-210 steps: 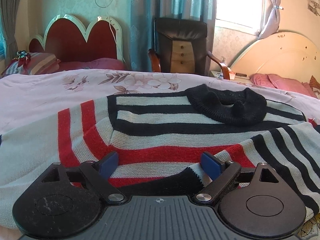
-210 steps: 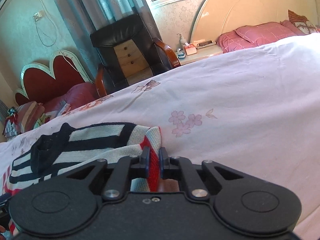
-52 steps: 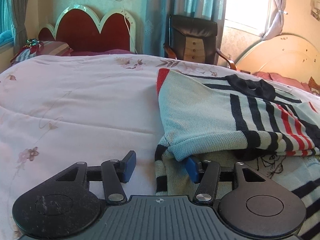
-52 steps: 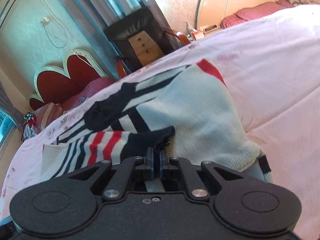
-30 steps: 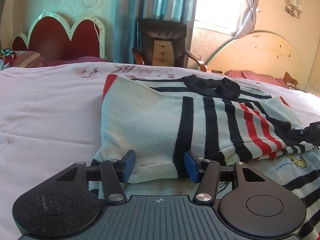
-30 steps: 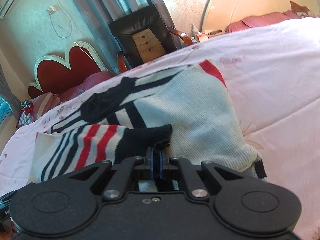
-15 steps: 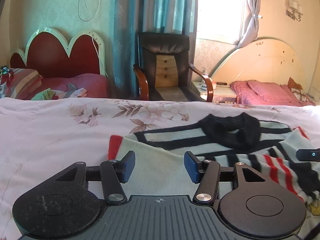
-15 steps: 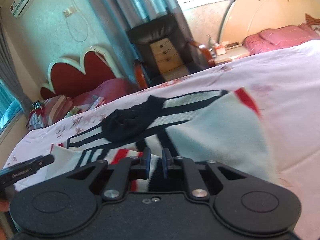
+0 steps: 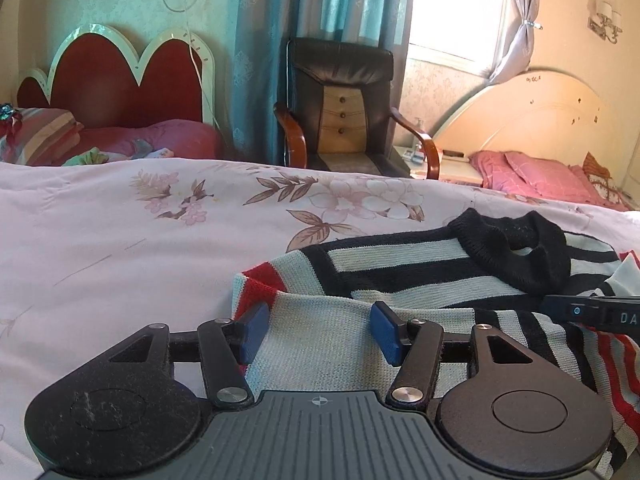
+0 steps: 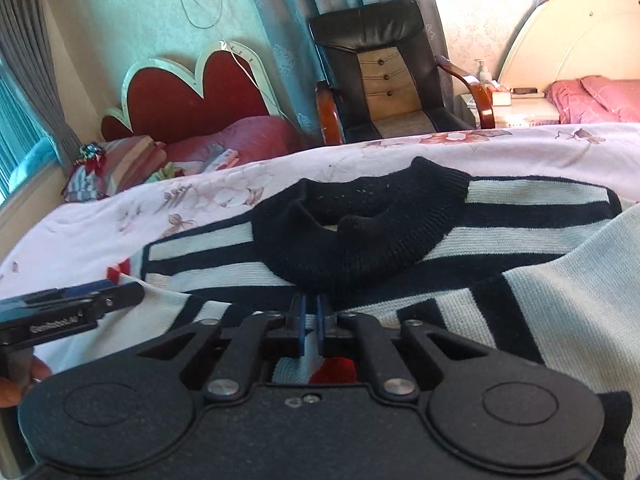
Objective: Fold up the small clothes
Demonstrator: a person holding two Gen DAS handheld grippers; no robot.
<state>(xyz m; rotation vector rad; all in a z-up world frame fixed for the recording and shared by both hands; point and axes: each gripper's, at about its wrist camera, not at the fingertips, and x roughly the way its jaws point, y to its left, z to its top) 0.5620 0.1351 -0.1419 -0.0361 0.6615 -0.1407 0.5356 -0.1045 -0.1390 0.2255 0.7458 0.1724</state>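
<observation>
A striped knit sweater (image 9: 400,268) in black, pale grey and red lies on the bed, its black collar (image 9: 516,248) at the far side. My left gripper (image 9: 320,332) hovers over its near left corner. Its jaws are opening, and the folded pale panel lies under and between the blue pads without being pinched. In the right wrist view the sweater (image 10: 540,240) fills the middle, with the collar (image 10: 360,224) just ahead of my right gripper (image 10: 309,320). That gripper is shut, its pads nearly touching, low over the folded sleeve. Each gripper's tip shows at the edge of the other's view.
The pink floral bedspread (image 9: 120,260) stretches left and beyond the sweater. Past the bed stand a black armchair (image 9: 344,120), a red scalloped headboard (image 9: 112,80) and a cream headboard (image 9: 540,120). A hand (image 10: 16,384) holds the left gripper at the left edge.
The right gripper let go of the black cuff, opened slightly, then closed again nearer the collar. The left gripper moved up along the sweater's left side, its pads staying apart.
</observation>
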